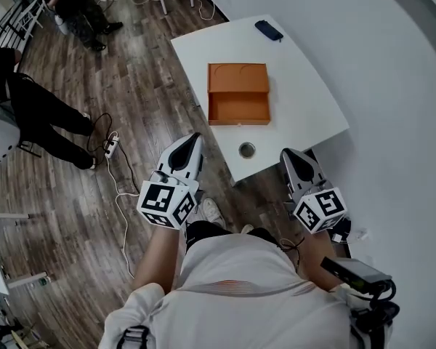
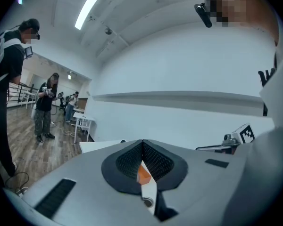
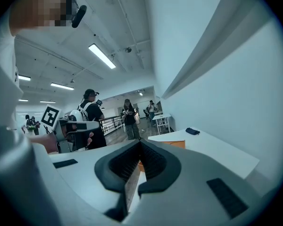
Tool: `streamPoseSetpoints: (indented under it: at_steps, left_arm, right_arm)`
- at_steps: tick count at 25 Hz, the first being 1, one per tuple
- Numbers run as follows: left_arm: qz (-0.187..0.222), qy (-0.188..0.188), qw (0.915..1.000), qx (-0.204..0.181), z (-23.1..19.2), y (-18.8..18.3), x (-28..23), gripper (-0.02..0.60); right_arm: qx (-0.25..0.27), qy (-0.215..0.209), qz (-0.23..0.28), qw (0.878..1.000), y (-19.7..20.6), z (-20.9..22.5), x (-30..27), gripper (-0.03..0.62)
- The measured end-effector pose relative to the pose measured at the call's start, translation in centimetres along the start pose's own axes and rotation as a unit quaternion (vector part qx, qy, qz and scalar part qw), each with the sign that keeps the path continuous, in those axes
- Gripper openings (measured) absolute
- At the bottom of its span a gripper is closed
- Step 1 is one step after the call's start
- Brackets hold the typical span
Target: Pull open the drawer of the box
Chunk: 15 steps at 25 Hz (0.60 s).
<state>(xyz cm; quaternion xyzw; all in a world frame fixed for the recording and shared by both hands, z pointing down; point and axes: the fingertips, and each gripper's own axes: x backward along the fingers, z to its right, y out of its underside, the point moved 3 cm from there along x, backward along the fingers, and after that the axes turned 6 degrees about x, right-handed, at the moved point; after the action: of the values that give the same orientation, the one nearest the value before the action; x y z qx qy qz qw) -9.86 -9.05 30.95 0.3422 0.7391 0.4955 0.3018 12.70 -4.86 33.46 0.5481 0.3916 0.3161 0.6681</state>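
Drawer point(image 1: 239, 110) sits slid out toward the near side of the flat orange box point(image 1: 237, 78), a shallow, smooth-walled rectangular tray, out on the glossy white table point(image 1: 305, 86). Left gripper point(image 1: 195, 137) and right gripper point(image 1: 286, 153) hang off the table's near edge, ribbed black pads clenched, both empty.

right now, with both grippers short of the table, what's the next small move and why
Probably none: the drawer already stands out of the orange box toward the person, and the left gripper and right gripper are shut, empty, short of the table. I'd just rest them.
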Motion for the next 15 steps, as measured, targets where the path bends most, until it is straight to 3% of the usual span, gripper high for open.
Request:
streamPoseSetpoints:
  at_steps: [6, 15]
  left_arm:
    - [0.019, -0.017, 0.9997, -0.006, 6.4, 0.2, 4.2, 0.012]
    - [0.041, -0.028, 0.9987, -0.007, 11.4, -0.3, 8.9, 0.012]
  right_arm:
    - [0.017, -0.014, 0.026, 0.999, -1.3, 0.8, 6.0, 0.003]
    - [0.033, -0.014, 0.048, 0.998, -2.5, 0.8, 11.6, 0.003]
